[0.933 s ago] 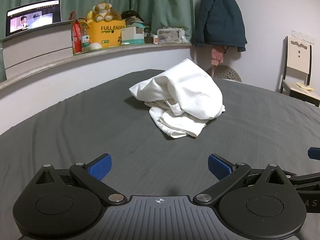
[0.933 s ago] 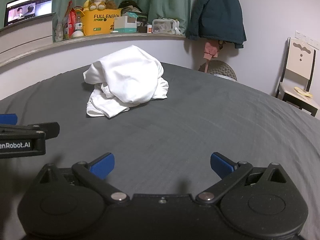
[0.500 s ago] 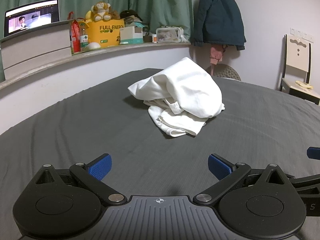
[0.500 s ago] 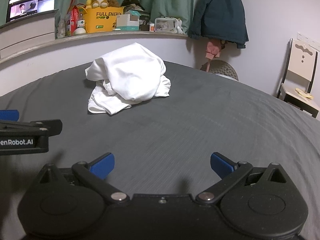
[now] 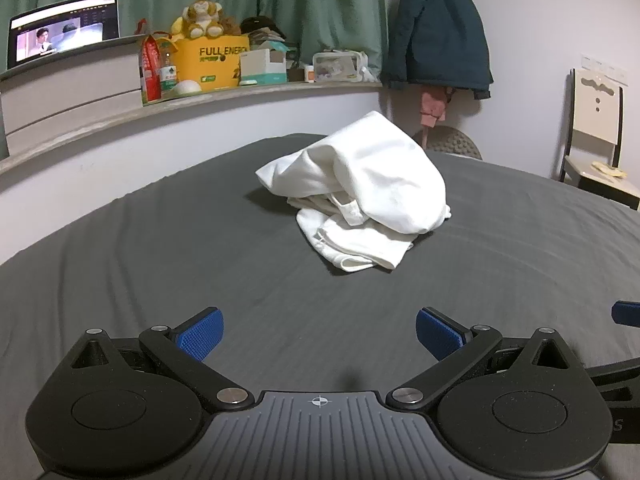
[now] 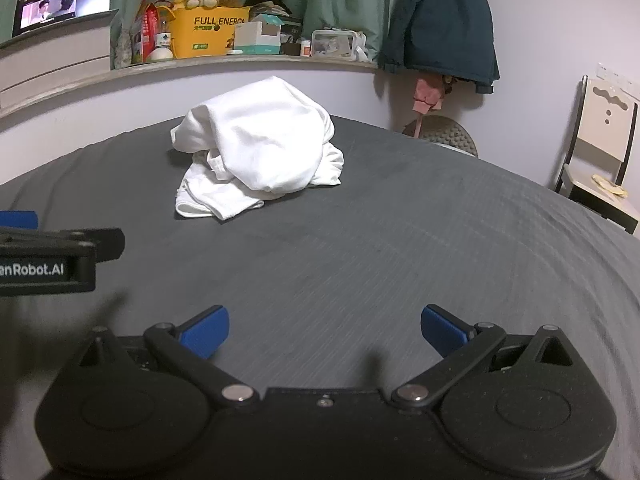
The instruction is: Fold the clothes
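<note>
White shirt (image 5: 360, 196) sits crumpled mid-bed (image 5: 160, 248), well ahead of us. Our left tool (image 5: 319, 334) & right tool (image 6: 324, 330) both gape wide, holding nothing, low over grey sheet.

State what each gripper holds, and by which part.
Nothing. The left gripper and right gripper are open, short of the white garment.

The right claw (image 5: 628, 314) is cut by the frame edge — the white garment's (image 5: 360, 196) inner folds stay hidden.

"FULL ENERG" on yellow box (image 5: 212, 62), "enRobot.AI" on left gripper (image 6: 44, 268)
</note>
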